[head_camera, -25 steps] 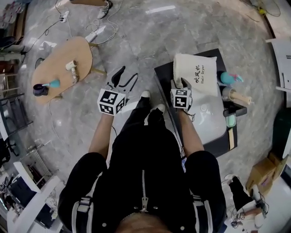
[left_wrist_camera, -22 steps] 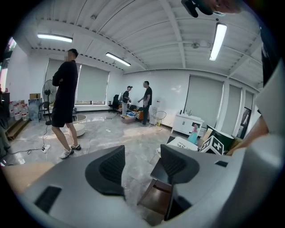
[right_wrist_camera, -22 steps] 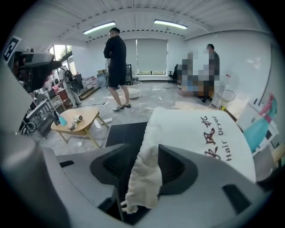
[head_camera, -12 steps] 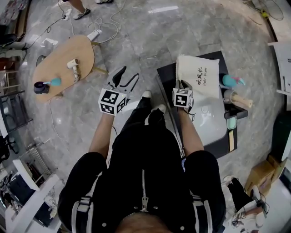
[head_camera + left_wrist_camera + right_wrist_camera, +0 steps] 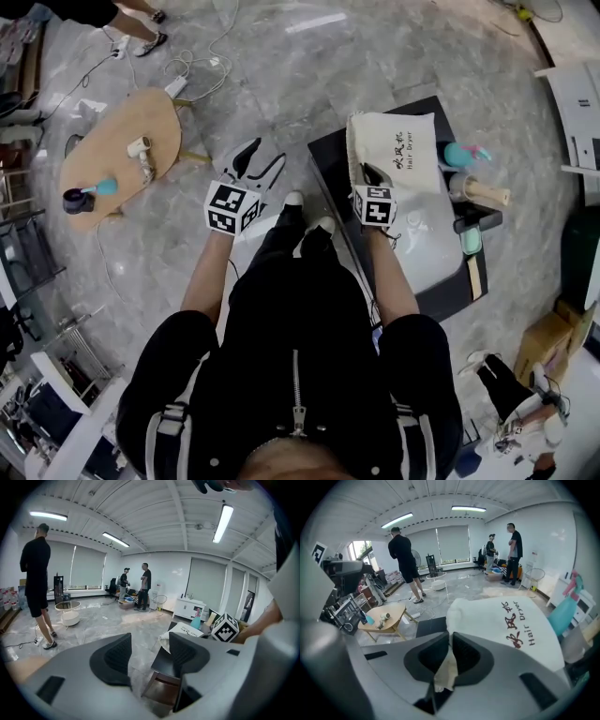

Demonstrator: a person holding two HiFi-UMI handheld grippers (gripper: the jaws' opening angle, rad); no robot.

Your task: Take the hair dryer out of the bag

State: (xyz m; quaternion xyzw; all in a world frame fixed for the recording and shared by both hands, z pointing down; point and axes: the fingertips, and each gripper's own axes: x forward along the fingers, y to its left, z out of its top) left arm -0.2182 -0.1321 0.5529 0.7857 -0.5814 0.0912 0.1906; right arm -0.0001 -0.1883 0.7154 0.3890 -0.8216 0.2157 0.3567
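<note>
A cream cloth bag (image 5: 398, 150) printed "Hair Dryer" lies on a black low table (image 5: 330, 155). What is inside the bag is hidden. My right gripper (image 5: 371, 175) is at the bag's near left edge. Its jaws have just been closing and now pinch a fold of the bag's cloth (image 5: 446, 665), with the bag (image 5: 511, 620) spreading beyond them. My left gripper (image 5: 253, 161) hangs over the floor left of the table, open and holding nothing. In the left gripper view the open left gripper (image 5: 149, 656) looks toward the bag (image 5: 183, 631).
A white tray-like object (image 5: 427, 244), a teal bottle (image 5: 459, 155) and a wooden-handled item (image 5: 483, 194) share the black table. An oval wooden table (image 5: 108, 173) at left carries a small hair dryer (image 5: 141, 150) and a dark cup (image 5: 73, 200). People stand farther off.
The right gripper's jaws went from wide open around the bag's edge to shut on its cloth. The left gripper stayed open in about the same place.
</note>
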